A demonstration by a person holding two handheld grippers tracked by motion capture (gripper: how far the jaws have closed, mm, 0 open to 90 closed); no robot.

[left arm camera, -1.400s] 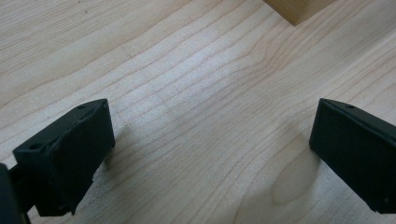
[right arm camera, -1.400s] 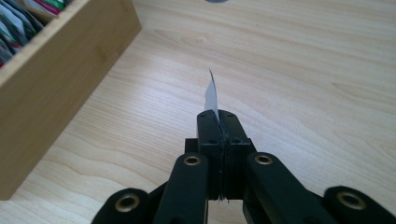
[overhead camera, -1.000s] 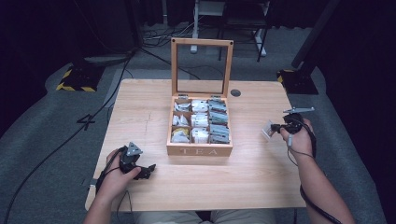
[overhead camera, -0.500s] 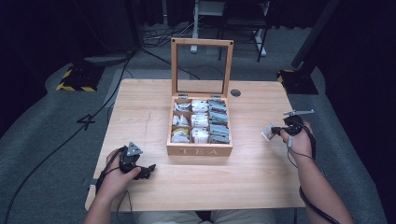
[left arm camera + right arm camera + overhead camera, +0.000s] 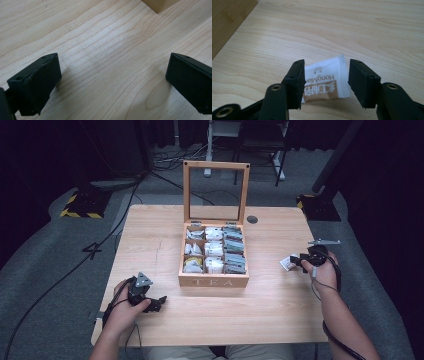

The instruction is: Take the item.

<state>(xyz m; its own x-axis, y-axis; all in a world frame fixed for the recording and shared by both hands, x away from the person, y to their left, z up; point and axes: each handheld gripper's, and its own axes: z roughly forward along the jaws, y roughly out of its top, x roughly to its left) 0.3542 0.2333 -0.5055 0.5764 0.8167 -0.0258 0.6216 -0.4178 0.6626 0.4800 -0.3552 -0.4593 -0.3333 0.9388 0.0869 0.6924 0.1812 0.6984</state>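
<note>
Hands are seen at either side of a pale wooden table (image 5: pixel 150 235), each fitted with a black two-jaw gripper; at the left, the left gripper (image 5: pixel 159 303) is held low over bare wood near the front edge, its jaws spread wide with nothing between them, as is confirmed in the left gripper view (image 5: pixel 112 82); at the centre, a wooden tea box (image 5: pixel 214 281) marked TEA is stood with its framed lid raised upright, its compartments packed with sachets; at the right, the right gripper (image 5: pixel 296 262) is pointed towards the box, and a white and brown tea sachet (image 5: pixel 325 80) is lain flat on the table between jaws that have just been opening; neither pad is seen pressing on it.
</note>
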